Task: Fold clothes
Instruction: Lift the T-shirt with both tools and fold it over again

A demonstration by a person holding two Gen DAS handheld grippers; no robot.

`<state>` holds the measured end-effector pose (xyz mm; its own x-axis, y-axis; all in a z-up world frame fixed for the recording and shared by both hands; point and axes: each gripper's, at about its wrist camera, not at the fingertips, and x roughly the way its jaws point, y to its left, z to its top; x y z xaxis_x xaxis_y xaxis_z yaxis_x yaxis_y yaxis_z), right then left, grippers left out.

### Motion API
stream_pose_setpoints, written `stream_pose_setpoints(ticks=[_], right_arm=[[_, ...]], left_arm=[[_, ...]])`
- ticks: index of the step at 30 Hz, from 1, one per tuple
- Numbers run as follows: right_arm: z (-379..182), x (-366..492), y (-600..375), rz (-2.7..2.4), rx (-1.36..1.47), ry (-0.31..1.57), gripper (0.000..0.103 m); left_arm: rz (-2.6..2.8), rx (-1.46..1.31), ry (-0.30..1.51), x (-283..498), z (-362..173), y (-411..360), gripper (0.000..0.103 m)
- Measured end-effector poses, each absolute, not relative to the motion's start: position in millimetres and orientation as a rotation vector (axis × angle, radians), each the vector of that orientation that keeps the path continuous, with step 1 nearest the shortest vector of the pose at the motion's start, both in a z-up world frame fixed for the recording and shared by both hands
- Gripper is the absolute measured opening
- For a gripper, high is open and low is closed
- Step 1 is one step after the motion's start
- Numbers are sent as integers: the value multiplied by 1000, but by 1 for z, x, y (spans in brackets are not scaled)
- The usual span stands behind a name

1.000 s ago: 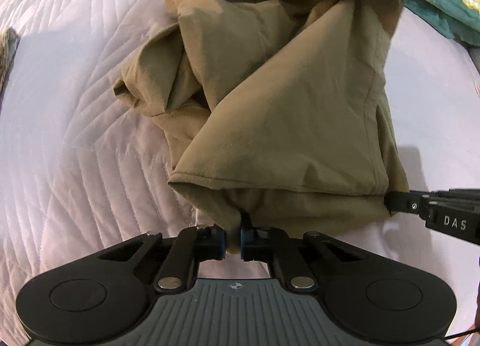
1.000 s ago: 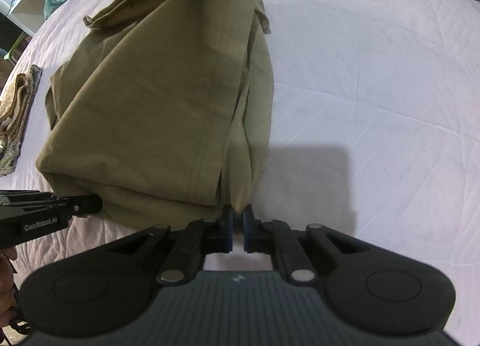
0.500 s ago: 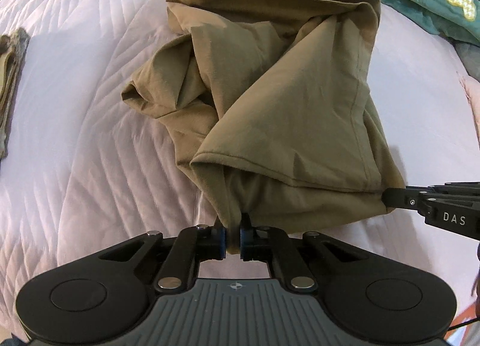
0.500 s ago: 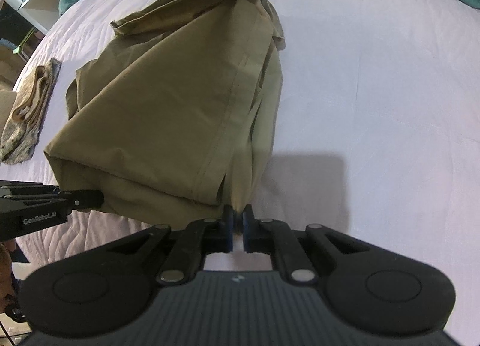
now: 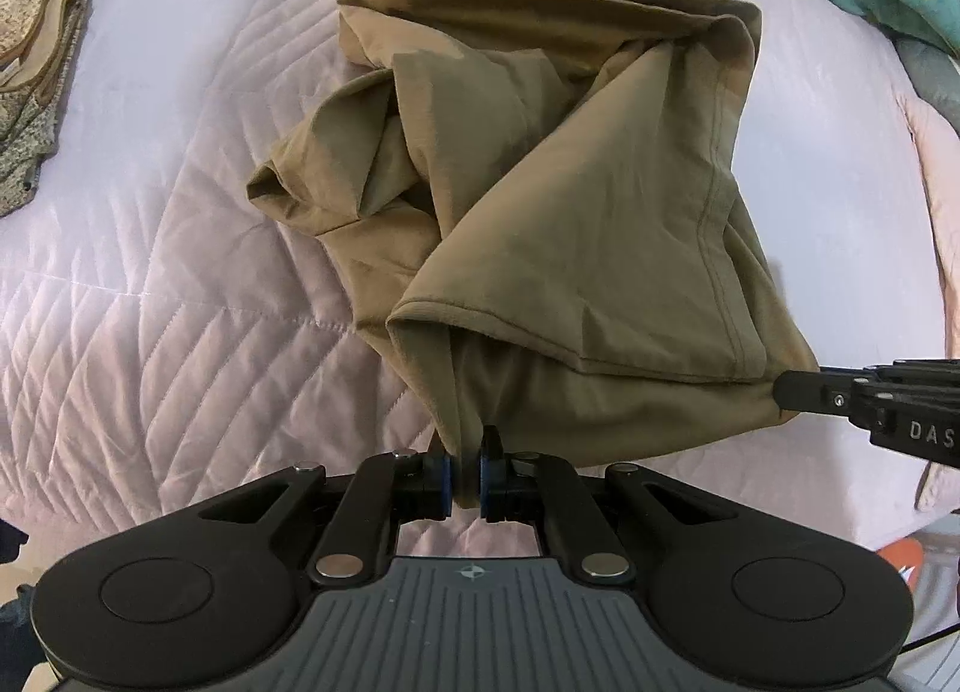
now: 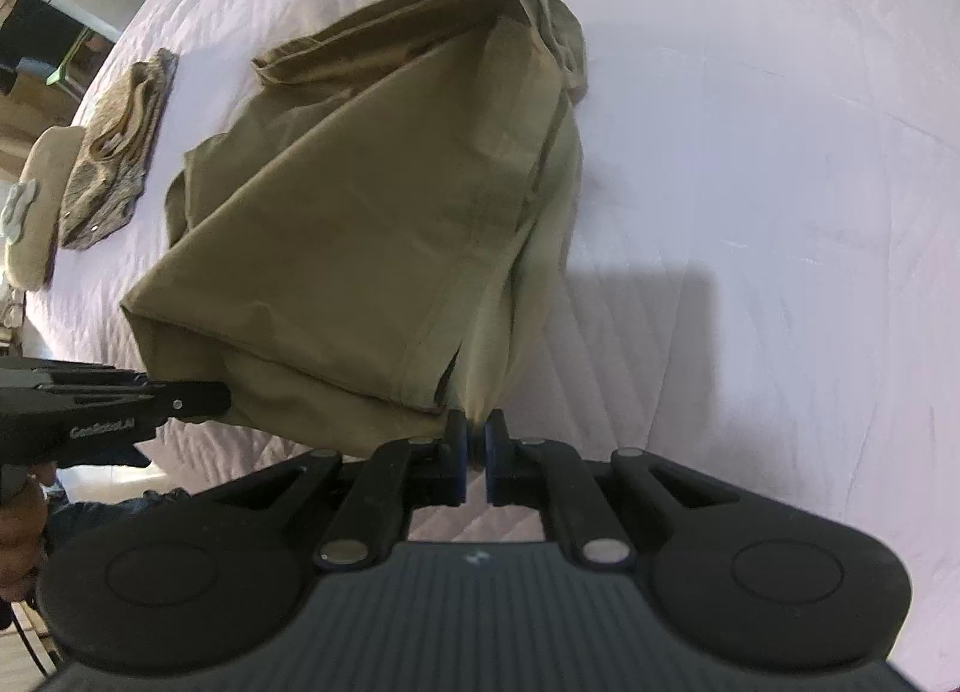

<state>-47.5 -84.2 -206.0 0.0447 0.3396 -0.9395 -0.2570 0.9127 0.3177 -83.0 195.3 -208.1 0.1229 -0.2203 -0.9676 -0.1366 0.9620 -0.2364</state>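
Both grippers had risen since a second earlier, drawing the near edge of the olive garment (image 5: 576,224) off the pale quilted bedspread (image 5: 156,296) while its far part stayed bunched there. Left gripper (image 5: 465,473) and right gripper (image 6: 474,458) were each clamped narrowly on a corner. With such slim pinches, the hanging cloth's weight could tug a corner free, or the crumpled left folds might be creased in crooked.

Left gripper (image 5: 463,476) points steeply down, jaws pinched nearly together on a fold of cloth at 12 o'clock of its own view. Right gripper (image 6: 474,461) matches it, jaws clamped on cloth too, and pokes in at 3 o'clock of the left view. A hand (image 6: 21,536) shows at 8 o'clock of the right view.
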Motion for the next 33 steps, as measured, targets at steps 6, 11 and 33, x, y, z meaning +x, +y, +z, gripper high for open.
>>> stream_pose_setpoints(ticks=[6,11,33], right_arm=[[-186,-36,-91,468,80,1420,6],[-186,-19,-82,478,91,1397,6],[-161,111,-42,490,85,1282,4]], left_arm=[[-63,-306,1449,-49,-195,197,8],[-60,-318,1457,-24,-203,177,8],[-40,-320,1425,92,-175,224,10]])
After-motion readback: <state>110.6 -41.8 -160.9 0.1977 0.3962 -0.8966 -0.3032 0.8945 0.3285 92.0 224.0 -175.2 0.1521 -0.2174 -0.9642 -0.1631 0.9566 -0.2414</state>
